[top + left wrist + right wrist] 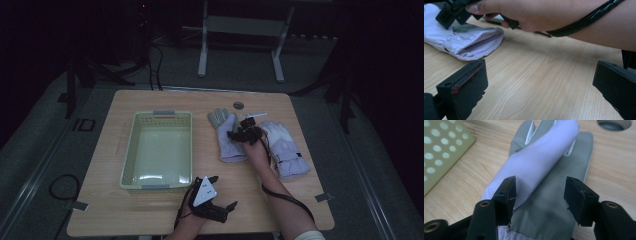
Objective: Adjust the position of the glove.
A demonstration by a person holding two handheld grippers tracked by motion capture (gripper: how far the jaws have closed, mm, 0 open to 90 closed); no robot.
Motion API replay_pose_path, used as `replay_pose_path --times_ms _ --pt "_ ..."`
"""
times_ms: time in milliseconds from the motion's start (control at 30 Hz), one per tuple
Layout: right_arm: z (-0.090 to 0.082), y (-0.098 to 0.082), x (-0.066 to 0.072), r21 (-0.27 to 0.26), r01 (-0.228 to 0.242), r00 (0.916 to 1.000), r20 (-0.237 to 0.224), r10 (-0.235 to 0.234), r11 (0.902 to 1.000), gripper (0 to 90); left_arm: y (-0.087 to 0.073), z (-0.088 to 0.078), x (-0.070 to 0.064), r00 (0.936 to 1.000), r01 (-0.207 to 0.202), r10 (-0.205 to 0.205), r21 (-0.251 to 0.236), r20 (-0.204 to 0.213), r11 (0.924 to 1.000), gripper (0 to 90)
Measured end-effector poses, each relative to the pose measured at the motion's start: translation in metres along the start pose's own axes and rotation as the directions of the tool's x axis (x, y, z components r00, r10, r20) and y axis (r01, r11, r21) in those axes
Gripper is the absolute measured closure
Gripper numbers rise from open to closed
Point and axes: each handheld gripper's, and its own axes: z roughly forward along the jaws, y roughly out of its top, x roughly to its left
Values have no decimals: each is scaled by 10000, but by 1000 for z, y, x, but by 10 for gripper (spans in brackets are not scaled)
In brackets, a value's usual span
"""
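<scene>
Down at the near edge of the table (150, 220), my left gripper (220, 197) rests low over bare wood with its jaws spread wide, nothing between them. From its own camera I look across the boards to the open cuff of the left glove (471, 43), with my right forearm crossing above it.

Further out, my right gripper (243, 131) is over that same glove (227, 137), which lies palm-up on the table, grey grip side showing, just right of the basket (131, 150). Along my right jaws I see them parted to a medium gap, straddling the glove (549, 202); its thumb is folded across the palm, and the left jaw is touching that white fold. Nothing is pinched yet, by my reading.

Beyond my hand, the second glove (285, 147) lies flat on the far right, just beside the first. A round cable hole (238, 105) sits past them.

Progress, as I judge it: early going. The basket holds nothing, both gloves are on the table, and the grasp on the first one has yet to be closed.
</scene>
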Motion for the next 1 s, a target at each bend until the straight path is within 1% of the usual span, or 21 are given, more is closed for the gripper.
replay_pose_path --times_ms 67,200,267,400,500,567,633,733,800,867,900,967,1000 --pt "2 -1 0 52 -1 10000 -39 2 10000 460 0 0 0 10000 -33 33 0 -10 10000 0" --pt "6 -2 1 280 312 9995 75 -314 9991 497 0 0 0 10000 -15 15 22 -8 10000 0" --pt "7 -3 1 326 292 9996 -11 -292 9990 533 0 0 0 10000 -23 23 22 -18 10000 1" --pt "9 -5 2 256 264 9997 -21 -263 9993 598 0 0 0 10000 -36 36 38 -20 10000 1" --pt "9 -8 4 117 581 9982 148 -583 9982 660 0 0 0 10000 -42 42 51 -21 10000 1" --pt "10 -9 5 103 644 9977 208 -646 9979 708 0 0 -1 10000 -58 59 47 -23 10000 0" --pt "9 -7 6 179 534 9982 281 -539 9984 775 0 0 -1 10000 -76 76 51 -24 10000 1" --pt "8 -5 8 319 625 9974 334 -636 9975 834 0 0 -1 10000 -79 79 52 -17 10000 1" --pt "7 -3 8 350 542 9982 237 -550 9979 847 0 0 -1 10000 -71 71 50 -21 10000 1" --pt "3 -1 6 285 160 9999 -50 -159 9995 859 0 0 -1 10000 -59 59 53 -24 10000 1" --pt "1 -1 6 240 108 9998 -168 -104 9997 862 0 0 0 10000 -46 46 51 -23 10000 0" --pt "-4 -1 9 112 147 9998 -114 -146 9998 865 0 0 0 10000 -37 37 47 -19 10000 1" --pt "-7 0 10 85 163 9997 -187 -162 9998 866 0 0 0 10000 -53 53 46 -26 10000 1"
